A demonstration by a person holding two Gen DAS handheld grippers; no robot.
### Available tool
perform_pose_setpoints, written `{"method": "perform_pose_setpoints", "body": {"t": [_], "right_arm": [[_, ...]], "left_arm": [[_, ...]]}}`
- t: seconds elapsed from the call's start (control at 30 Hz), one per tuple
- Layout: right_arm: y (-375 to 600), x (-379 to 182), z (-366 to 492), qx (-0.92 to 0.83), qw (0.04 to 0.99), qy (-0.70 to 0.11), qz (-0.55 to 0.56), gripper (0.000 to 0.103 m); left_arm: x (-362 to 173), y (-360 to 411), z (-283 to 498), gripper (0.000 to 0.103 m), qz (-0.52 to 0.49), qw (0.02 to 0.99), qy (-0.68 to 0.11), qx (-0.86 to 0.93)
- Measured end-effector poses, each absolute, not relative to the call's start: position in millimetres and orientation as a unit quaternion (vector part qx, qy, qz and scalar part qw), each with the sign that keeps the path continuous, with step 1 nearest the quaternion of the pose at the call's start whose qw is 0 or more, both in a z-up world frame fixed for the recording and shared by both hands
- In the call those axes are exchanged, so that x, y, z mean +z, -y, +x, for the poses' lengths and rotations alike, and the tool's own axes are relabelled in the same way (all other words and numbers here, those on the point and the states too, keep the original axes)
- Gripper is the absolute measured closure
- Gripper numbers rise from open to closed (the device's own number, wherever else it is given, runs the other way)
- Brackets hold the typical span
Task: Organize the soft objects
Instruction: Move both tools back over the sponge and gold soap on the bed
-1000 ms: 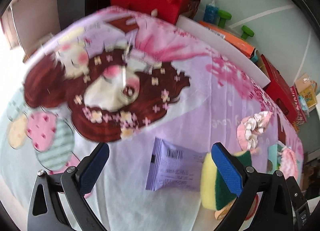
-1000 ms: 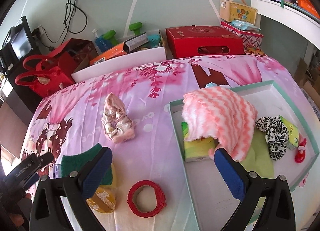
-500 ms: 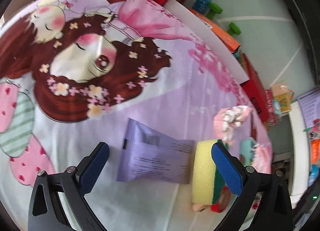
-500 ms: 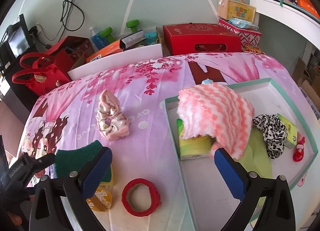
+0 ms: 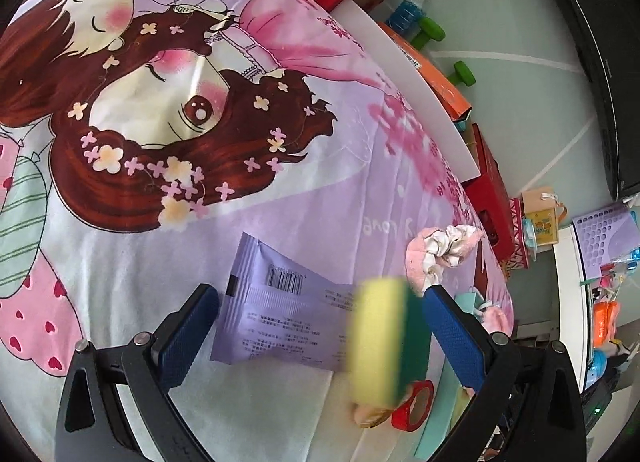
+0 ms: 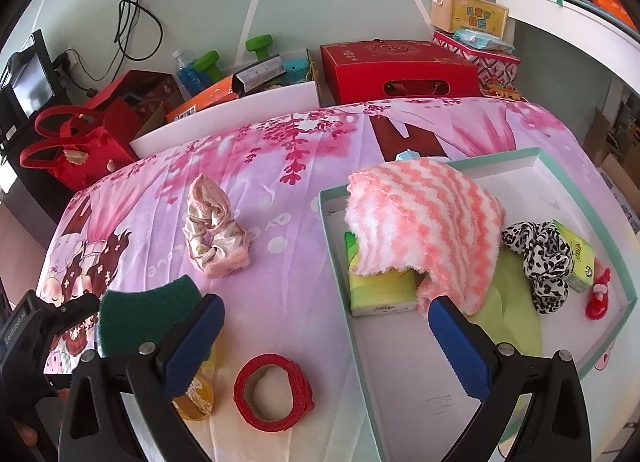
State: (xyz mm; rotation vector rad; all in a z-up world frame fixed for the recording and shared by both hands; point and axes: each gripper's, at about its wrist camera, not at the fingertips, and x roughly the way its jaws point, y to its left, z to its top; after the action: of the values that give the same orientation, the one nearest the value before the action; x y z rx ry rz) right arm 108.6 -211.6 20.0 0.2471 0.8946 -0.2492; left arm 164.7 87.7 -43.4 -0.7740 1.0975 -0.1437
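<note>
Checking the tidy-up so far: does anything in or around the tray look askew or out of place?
Yes. The pink-and-white fuzzy cloth lies heaped over the tray's back-left corner, draped on a yellow-green packet rather than flat. The pink scrunchie, sponge and red ring lie on the bedspread outside the tray.

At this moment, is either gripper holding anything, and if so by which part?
Nothing is held. The left gripper is open around the purple packet and sponge, not closed on them. The right gripper is open and empty.
</note>
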Motion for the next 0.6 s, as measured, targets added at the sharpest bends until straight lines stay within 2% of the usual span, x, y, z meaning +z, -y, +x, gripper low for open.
{"method": "perform_pose_setpoints", "body": {"t": [0.6], "right_arm": [[213,17,110,-0.116,0.884,-0.437,0.120,0.000]], "left_arm": [[-42,-41,170,0.001,-0.320,0.774,-0.525,-0.154]]}}
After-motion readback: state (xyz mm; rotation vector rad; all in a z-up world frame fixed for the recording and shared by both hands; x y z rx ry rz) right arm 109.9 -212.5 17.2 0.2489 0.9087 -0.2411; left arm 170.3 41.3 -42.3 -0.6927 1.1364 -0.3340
